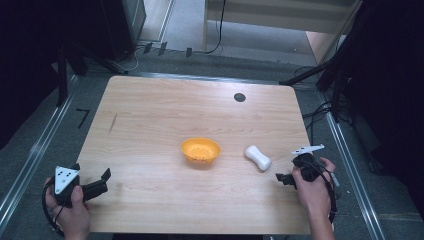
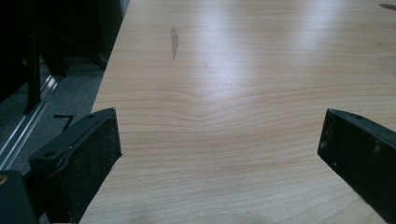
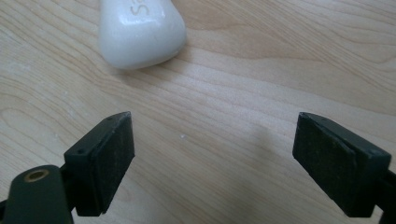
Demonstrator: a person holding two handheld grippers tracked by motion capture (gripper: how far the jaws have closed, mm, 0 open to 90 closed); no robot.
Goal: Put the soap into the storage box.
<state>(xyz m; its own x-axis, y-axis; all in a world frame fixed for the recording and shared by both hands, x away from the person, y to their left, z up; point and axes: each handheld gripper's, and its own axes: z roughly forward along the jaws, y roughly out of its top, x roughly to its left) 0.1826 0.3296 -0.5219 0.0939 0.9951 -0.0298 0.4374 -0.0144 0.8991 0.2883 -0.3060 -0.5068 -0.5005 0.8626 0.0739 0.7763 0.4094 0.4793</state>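
Right gripper (image 1: 286, 178) hangs near the table's (image 1: 150, 125) right edge, just short of the white bottle (image 1: 258, 157), which lies on its side right of the orange bowl (image 1: 200, 149). Left gripper (image 1: 102, 181) rests by the left corner, well apart from both.

Left gripper view: jaws spread wide over bare wood, nothing between.

Right gripper view: right gripper (image 3: 212, 149) spread, empty; the bottle (image 3: 140, 32) sits just ahead, off to one side. I judge it light, stiff, glossy, likely slippery. I'd pinch across the narrow waist, not the rounded ends.
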